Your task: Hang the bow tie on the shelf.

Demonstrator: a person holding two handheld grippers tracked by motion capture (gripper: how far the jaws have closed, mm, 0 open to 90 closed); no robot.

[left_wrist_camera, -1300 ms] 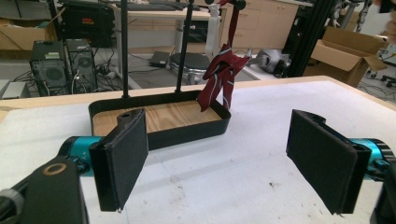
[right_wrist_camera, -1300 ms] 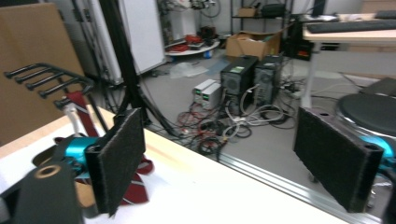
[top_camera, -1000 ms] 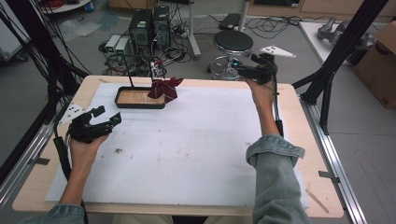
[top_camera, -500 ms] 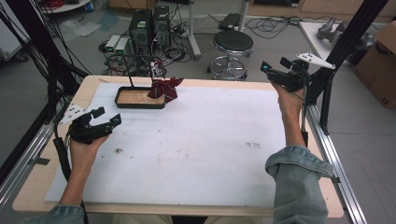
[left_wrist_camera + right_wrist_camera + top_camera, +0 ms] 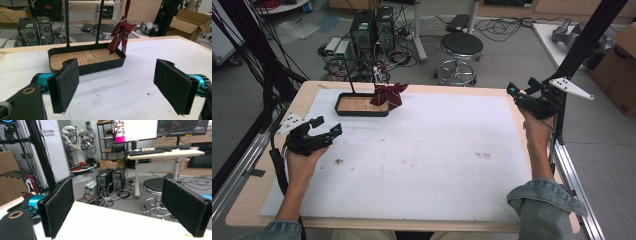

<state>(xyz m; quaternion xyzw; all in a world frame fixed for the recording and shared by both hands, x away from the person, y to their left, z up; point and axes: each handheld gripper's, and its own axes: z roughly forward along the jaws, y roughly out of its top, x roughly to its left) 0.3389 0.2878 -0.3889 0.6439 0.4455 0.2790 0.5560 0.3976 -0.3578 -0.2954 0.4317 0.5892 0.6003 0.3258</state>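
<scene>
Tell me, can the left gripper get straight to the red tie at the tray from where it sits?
Probably yes. The left gripper is open and faces the red tie, which hangs at the tray's right end. Bare white tabletop lies between them, though the tray's near wall stands just before the tie.

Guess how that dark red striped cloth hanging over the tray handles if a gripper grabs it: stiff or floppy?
Probably floppy: the red striped cloth hangs in limp folds, so it should drape and bunch between pads. Likely light, thin fabric. It hangs beside a black post of the wood-bottomed tray; how it's attached isn't visible, so a pull might snag or drag the tray.
</scene>
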